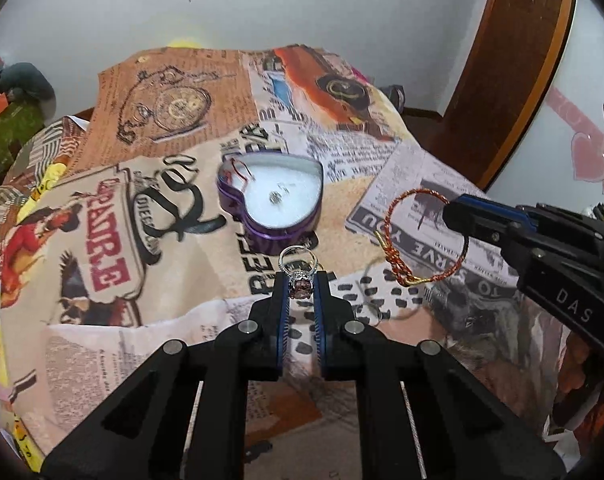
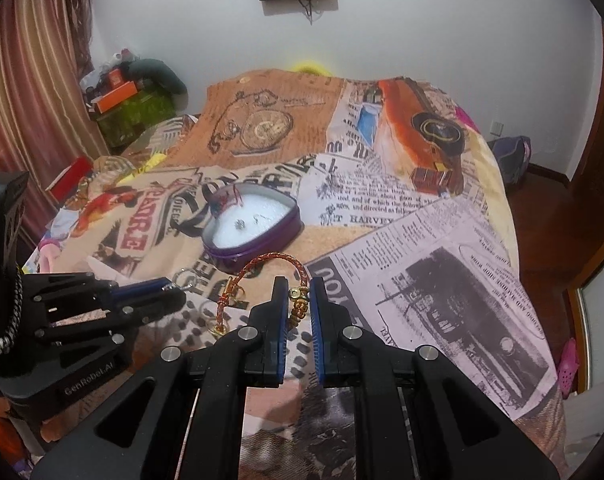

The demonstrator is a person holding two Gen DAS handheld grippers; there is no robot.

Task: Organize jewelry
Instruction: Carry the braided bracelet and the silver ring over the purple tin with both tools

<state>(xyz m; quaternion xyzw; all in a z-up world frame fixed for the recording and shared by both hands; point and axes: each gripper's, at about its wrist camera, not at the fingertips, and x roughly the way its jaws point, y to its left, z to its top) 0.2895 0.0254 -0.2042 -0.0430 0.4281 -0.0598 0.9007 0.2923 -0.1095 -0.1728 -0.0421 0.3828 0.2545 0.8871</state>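
Jewelry is split between both tools and a box: a silver ring (image 1: 299,267) with a pinkish stone is pinched at its stone between the pads of the left gripper (image 1: 301,286), its band standing up past the tips, above the cloth. A braided red-and-gold bracelet (image 2: 262,280) hangs from the right gripper (image 2: 299,300), whose jaws are clamped on its clasp end, the loop arcing out to the left in that view. Just beyond both lies an open heart-shaped purple tin (image 1: 270,202) with a white lining, holding a small stud and a thin red wire piece near its far lobe. Nothing stands between the grippers and the tin. It rests on a bedspread (image 2: 422,240) printed with newspaper and a pocket watch. Another thin silver hoop (image 1: 372,300) lies on the cloth beside the left tool's tips. Both grippers point downward, side by side, near each other.
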